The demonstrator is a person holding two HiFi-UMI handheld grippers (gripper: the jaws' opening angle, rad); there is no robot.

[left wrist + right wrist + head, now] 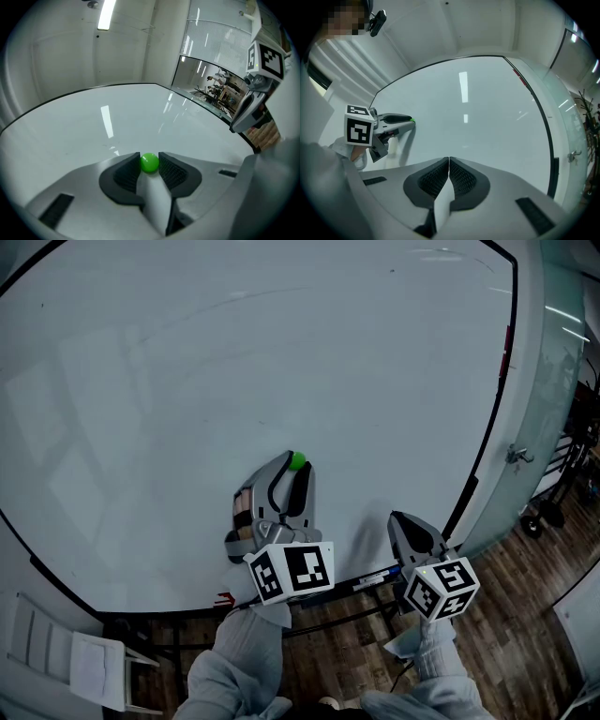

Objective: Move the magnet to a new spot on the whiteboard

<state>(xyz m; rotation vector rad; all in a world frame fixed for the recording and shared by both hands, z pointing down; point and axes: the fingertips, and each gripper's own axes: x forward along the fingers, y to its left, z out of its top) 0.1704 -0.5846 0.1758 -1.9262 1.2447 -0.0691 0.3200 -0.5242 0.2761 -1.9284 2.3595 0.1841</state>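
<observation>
Near the whiteboard's (pixel 281 352) lower edge, our left hand-held gripper (pixel 149 160) pinches the magnet (pixel 297 461) to relocate it; our right hand-held gripper (pixel 449 161) idles, pressed together.

Large white glossy whiteboard (pixel 281 352) is viewed by the head camera from behind both grippers, board filling the frame. Left gripper (pixel 150 156) view is taken close to the board, along the jaws, with the small green round magnet (pixel 149 163) between them and the right gripper (pixel 236 125) caught at right. Right gripper view is set further back, left gripper seen at its left. Board is shared by all three.
</observation>
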